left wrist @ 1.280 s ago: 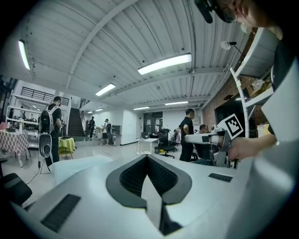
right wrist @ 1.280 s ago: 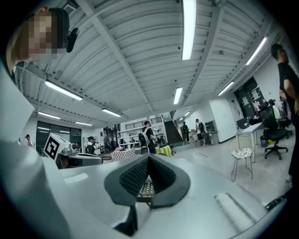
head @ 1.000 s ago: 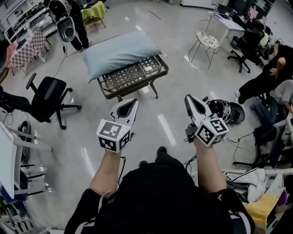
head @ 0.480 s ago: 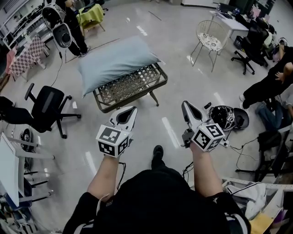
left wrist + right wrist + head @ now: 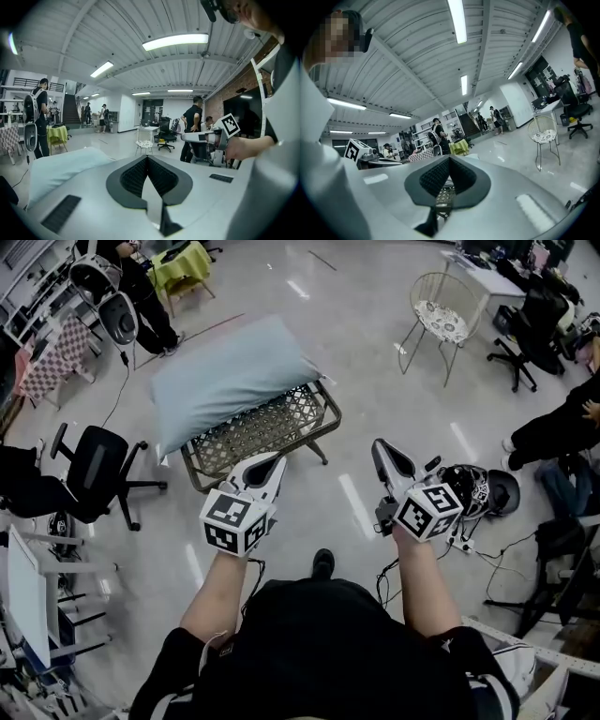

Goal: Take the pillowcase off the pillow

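Left gripper (image 5: 147,157), jaws: we read them shut tip to tip in the left gripper view, with nothing between the ribbed pads.
Right gripper (image 5: 450,158), jaws: we read them shut as well in the right gripper view, and they are empty.
Left gripper, place: lower centre-left of the head view, held out on a bare forearm. Its tip points up-frame and overlaps the near rim of the counter (image 5: 281,423).
Right gripper, place: lower centre-right of the head view. Its tip is over bare floor (image 5: 375,381), to the right of the counter.
Marker cubes: one sits at the rear of each gripper, just ahead of the hands.
Pillow (image 5: 202,399): lies on the counter, upper left of centre in the head view. It covers the far left part of the lattice top and overhangs that side. We see neither gripper touching it.
Pillowcase (image 5: 239,367): pale blue-grey and on the pillow.
Counter: low, with a dark frame and an open lattice top. Its near right part is bare.
Office chair (image 5: 94,460): black, at the left edge, beside the counter.
Wire chair (image 5: 441,320): white, upper right, well apart from the counter.
Helmet (image 5: 469,488): dark, on the floor just right of the right gripper.
Bystander (image 5: 141,292): dressed in black, standing at the upper left.
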`<state>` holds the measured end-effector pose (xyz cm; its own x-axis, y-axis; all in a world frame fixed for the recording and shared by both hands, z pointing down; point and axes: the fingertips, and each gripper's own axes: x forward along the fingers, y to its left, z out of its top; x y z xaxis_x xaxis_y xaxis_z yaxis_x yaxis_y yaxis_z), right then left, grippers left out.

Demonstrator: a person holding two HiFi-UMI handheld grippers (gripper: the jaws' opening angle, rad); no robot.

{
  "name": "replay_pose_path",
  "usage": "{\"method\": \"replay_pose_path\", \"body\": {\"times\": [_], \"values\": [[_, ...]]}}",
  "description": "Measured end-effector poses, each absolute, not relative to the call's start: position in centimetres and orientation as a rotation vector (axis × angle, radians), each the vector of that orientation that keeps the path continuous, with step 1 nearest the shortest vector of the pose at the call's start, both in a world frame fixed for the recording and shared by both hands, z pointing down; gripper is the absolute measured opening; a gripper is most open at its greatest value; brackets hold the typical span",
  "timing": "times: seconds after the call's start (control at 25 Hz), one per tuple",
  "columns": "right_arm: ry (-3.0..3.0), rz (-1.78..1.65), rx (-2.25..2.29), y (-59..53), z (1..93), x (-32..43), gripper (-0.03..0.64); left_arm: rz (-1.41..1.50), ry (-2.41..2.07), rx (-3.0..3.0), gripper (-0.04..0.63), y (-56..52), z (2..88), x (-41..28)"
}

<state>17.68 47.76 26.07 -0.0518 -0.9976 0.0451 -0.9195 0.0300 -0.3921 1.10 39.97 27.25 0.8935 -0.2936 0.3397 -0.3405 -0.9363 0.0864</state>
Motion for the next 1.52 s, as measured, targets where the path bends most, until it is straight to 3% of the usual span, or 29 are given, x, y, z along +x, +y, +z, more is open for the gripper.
{"method": "replay_pose_path", "body": {"times": [0.56,1.0,1.12,1.52], "values": [[2.175,-0.524,-1.943,39.6,27.0,22.4,0.009,0.457,-0.594,2.906,0.003,30.0,28.6,6.9],[2.294,-0.635,-1.961,21.3,29.9,30.6,0.008,0.480,-0.494,2.833,0.005,14.7,34.4,15.4],[2.375,-0.685,-1.920,16.3,31.1,30.9,0.009,0.528,-0.487,2.757,0.076,11.1,36.5,16.3],[2.576,-1.016,-1.707,6.2,39.6,33.2,0.011,0.740,-0.634,2.575,0.176,4.6,42.5,19.4]]}}
